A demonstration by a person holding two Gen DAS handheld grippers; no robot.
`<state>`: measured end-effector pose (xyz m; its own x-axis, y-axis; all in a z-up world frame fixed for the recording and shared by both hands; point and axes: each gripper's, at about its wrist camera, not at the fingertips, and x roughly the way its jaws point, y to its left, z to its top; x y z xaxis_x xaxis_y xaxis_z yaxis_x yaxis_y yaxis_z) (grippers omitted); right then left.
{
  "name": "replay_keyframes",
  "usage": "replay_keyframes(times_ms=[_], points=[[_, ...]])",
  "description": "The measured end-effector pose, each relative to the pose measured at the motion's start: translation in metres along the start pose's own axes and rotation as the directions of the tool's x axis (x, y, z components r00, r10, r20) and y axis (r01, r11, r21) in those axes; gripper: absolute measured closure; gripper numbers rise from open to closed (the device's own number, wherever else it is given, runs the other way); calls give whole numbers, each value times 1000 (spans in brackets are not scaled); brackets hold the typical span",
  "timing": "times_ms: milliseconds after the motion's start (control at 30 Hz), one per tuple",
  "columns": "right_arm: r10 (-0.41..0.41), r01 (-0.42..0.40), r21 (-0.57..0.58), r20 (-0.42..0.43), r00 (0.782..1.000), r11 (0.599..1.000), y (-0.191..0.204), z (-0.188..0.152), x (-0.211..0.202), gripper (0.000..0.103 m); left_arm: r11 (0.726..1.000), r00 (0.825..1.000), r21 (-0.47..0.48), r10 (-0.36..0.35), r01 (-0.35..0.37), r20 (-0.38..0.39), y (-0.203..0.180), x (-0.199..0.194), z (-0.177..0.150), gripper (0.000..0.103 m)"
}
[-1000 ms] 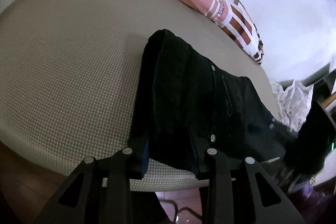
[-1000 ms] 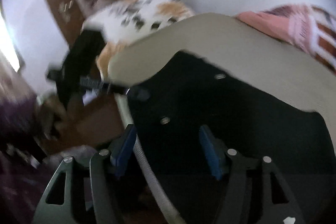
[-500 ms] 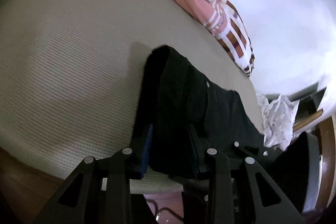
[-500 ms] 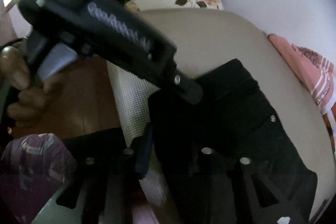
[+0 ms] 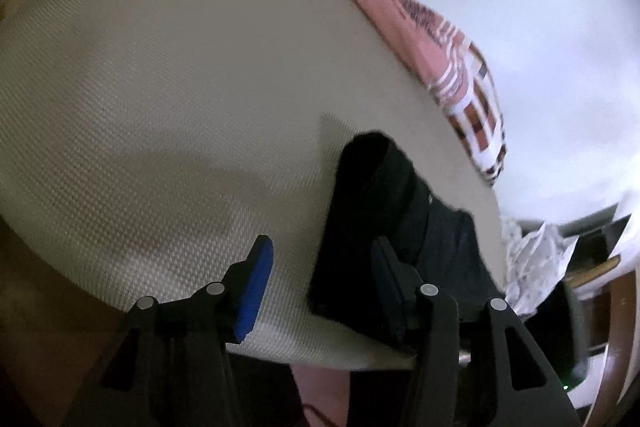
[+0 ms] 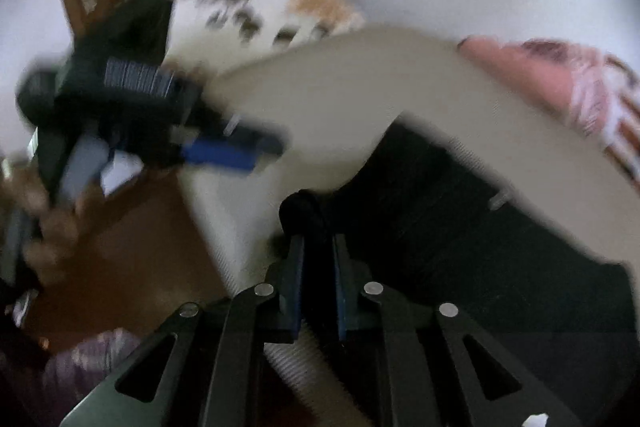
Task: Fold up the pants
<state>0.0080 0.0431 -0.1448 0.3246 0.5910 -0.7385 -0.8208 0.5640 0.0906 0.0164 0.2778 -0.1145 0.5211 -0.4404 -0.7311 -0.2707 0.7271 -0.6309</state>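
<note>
The black pants (image 5: pixel 384 227) are seen folded on the beige bed (image 5: pixel 180 107), near its front edge, at about 4 o'clock in the left wrist view. The left gripper (image 5: pixel 320 287) is opening; its fingers (image 5: pixel 252 283) stand apart over the mattress, one beside the cloth, neither pressing it. The right gripper (image 6: pixel 318 267) is closing, and a bunched edge of the pants is pinched between its blue pads. A pink striped cloth (image 5: pixel 448 59) is seen at 2 o'clock.
</note>
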Motion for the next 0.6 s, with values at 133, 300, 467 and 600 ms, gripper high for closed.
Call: replay_keyframes(times_ms=[133, 300, 467, 600], points=[[119, -120, 100, 18, 993, 988, -16, -11, 5, 89, 1000, 999, 16, -20, 21, -27, -5, -4, -4, 51], [258, -263, 171, 51, 965, 950, -28, -18, 2, 65, 998, 998, 57, -30, 33, -58, -20, -10, -9, 51], [331, -341, 165, 89, 940, 925, -21, -19, -3, 45, 985, 989, 112, -121, 129, -82, -45, -16, -21, 51], [366, -375, 190, 79, 927, 907, -31, -26, -21, 45, 980, 989, 142, -131, 139, -62, -59, -21, -26, 51]])
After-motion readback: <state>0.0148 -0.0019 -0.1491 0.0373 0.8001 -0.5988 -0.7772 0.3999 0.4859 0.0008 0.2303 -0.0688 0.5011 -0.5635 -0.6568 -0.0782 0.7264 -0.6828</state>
